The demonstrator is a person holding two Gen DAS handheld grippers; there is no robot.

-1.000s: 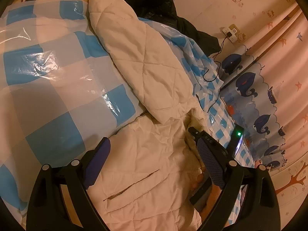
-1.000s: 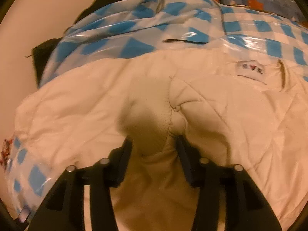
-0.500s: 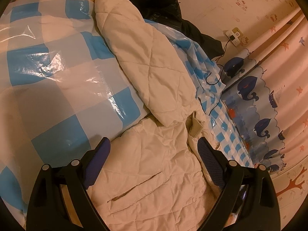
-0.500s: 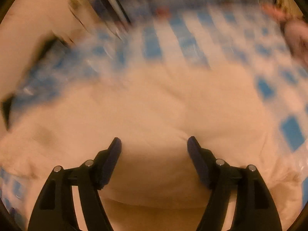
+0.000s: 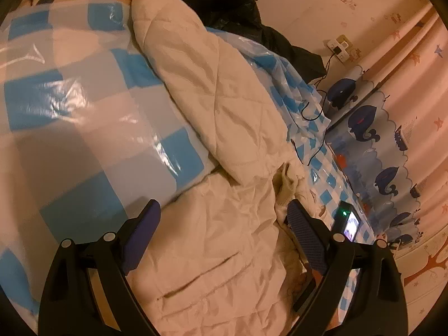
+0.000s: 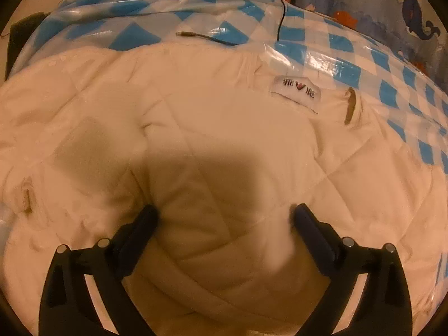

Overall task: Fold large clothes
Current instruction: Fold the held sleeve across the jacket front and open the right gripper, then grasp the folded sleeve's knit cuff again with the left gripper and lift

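Note:
A cream quilted jacket (image 5: pixel 224 238) lies on a blue and white checked plastic sheet (image 5: pixel 84 112). One sleeve (image 5: pixel 212 92) stretches up and away over the sheet. My left gripper (image 5: pixel 222 218) is open and empty above the jacket's body near a slit pocket (image 5: pixel 201 277). In the right wrist view the jacket (image 6: pixel 224 154) fills the frame, with its neck label (image 6: pixel 298 88) at upper right. My right gripper (image 6: pixel 224 218) is open and empty, its fingers straddling a bulge of the fabric.
A black garment (image 5: pixel 252 25) lies at the far end by the wall. A black cable (image 6: pixel 207 37) lies on the sheet beyond the jacket. A small device with a lit screen (image 5: pixel 348 224) sits by my left gripper. A whale-print curtain (image 5: pixel 378 140) hangs at right.
My right gripper has let go of the knit cuff it held a second ago, opened wide and swung over the jacket's body. My left gripper has barely moved and stays open.

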